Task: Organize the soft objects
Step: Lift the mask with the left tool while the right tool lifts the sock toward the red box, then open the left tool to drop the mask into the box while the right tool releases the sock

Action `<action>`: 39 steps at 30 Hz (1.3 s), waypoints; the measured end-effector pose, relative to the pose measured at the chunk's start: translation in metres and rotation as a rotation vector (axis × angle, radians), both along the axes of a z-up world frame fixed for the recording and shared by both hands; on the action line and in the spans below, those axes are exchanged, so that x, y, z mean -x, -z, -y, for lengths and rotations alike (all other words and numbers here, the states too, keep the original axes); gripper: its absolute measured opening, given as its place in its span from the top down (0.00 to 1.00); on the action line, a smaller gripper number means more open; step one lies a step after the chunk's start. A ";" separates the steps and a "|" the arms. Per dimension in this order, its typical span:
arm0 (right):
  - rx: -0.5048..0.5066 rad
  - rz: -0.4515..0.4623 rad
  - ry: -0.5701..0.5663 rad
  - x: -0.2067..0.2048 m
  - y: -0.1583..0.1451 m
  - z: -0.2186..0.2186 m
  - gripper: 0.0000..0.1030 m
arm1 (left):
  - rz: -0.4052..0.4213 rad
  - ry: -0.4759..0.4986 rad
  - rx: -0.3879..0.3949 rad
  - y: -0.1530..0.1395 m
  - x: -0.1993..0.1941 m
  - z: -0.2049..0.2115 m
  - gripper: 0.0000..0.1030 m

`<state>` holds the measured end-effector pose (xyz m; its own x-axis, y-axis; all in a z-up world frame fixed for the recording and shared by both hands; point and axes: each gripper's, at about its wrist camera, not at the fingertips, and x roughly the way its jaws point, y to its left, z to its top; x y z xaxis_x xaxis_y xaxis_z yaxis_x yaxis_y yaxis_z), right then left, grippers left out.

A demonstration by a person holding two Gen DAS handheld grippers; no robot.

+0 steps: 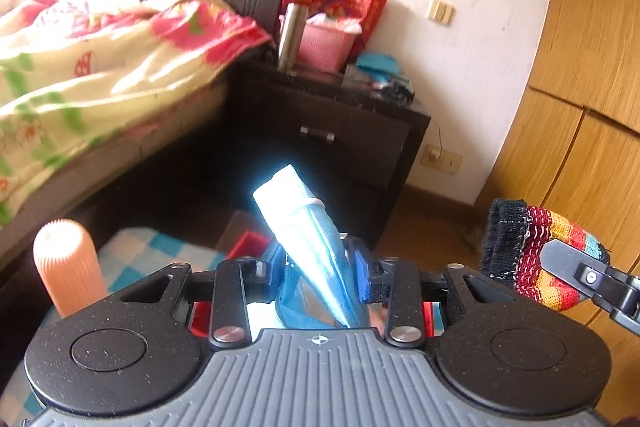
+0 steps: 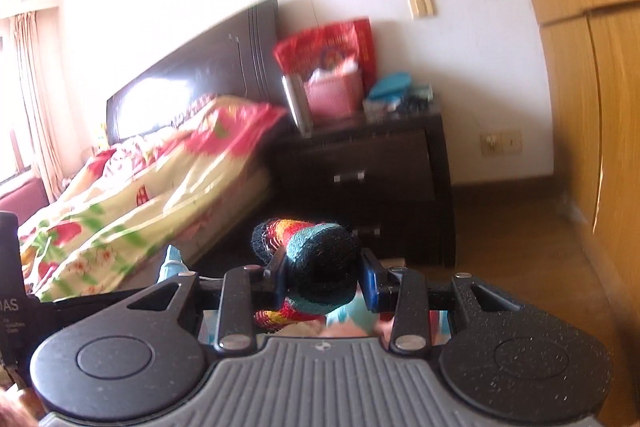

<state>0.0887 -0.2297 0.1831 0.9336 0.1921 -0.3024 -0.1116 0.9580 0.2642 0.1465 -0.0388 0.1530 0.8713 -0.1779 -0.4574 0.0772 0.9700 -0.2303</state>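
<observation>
My left gripper is shut on a folded light blue cloth item with a white band, which sticks up and forward, lit bright by sun. My right gripper is shut on a striped knitted sock with a dark toe and red, yellow and teal bands. The sock and the right gripper's finger also show at the right of the left wrist view, held in the air level with the left gripper.
A bed with a floral quilt lies at left. A dark nightstand holds a pink basket, a steel flask and a red bag. A wooden wardrobe stands at right. A ribbed peach cylinder and checked blue cloth are below.
</observation>
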 end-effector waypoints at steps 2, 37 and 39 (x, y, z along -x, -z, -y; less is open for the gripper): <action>0.018 0.039 0.013 0.003 -0.004 -0.004 0.87 | 0.019 -0.006 -0.007 -0.002 -0.001 0.002 0.65; 0.122 0.012 0.111 -0.042 0.017 -0.008 0.87 | 0.057 0.022 -0.092 0.008 -0.036 0.023 0.62; 0.111 -0.025 0.108 -0.052 0.025 -0.006 0.87 | 0.044 0.031 -0.084 0.014 -0.041 0.022 0.62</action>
